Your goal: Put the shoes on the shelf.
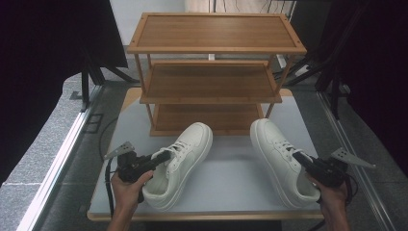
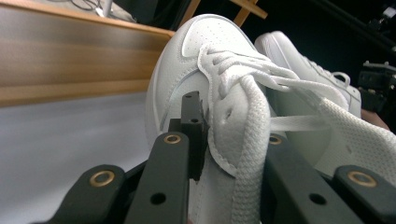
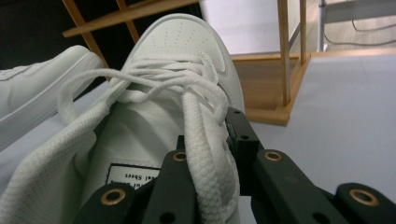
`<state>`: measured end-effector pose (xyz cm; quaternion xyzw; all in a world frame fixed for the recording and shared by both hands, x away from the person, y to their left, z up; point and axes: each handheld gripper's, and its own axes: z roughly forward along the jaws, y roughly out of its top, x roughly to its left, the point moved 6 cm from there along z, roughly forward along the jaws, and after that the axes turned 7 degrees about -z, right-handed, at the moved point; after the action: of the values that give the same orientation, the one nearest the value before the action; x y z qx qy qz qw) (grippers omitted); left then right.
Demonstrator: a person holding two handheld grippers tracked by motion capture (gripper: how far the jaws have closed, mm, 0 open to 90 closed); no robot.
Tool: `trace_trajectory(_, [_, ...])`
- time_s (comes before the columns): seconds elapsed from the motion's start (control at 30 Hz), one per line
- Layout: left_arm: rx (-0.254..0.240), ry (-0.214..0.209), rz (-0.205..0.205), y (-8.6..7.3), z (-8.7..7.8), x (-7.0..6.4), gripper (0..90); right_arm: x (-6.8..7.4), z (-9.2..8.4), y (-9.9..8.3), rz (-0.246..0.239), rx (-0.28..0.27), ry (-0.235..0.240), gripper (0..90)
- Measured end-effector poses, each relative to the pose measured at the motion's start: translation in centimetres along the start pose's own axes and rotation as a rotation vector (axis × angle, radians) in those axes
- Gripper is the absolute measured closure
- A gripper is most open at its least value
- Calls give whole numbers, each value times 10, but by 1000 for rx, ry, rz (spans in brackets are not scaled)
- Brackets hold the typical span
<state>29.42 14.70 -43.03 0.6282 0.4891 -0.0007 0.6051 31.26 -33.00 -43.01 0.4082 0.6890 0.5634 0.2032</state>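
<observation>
- Gripping one white sneaker each, the person's two hands worked side by side at the near edge of the counter (image 1: 231, 161), in front of a three-tier wooden shoe rack (image 1: 211, 72).
- The left tool (image 1: 161, 157) pinched the left sneaker (image 1: 180, 163) at its collar beside the tongue, with one jaw outside the upper and the other inside the opening, likely because that edge gave a firm hold for lifting.
- In the left gripper view, a flat lace (image 2: 250, 140) lay over the tongue between the jaws.
- The right tool (image 1: 302, 159) held the right sneaker (image 1: 281, 159) the same way, its jaws closed on the collar and tongue, where a sewn label (image 3: 133, 176) showed.
- Both sneakers pointed toe-first at the rack's lowest shelf (image 1: 207, 118), just short of it and well apart from each other, a heading that would suit sliding them in as a pair.
- All three shelves stood bare.
</observation>
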Motion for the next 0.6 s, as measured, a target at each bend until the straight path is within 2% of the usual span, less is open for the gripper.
trace_trajectory(0.13, [-30,-7,-13,3,-5,-2,801,4,-4,4,12,-41,5,827])
trace_trajectory(0.2, [-61,-23,-43,3,-8,-4,793,5,-8,7,58,-95,32,829])
trace_trajectory(0.27, [-68,-27,-53,3,-10,-5,792,5,-9,8,66,-104,36,829])
trace_trajectory(0.33, [-73,-44,-65,2,-11,-7,792,7,-11,10,94,-145,48,830])
trace_trajectory(0.6, [-95,-49,-63,5,-14,-11,791,11,-11,11,105,-169,65,831])
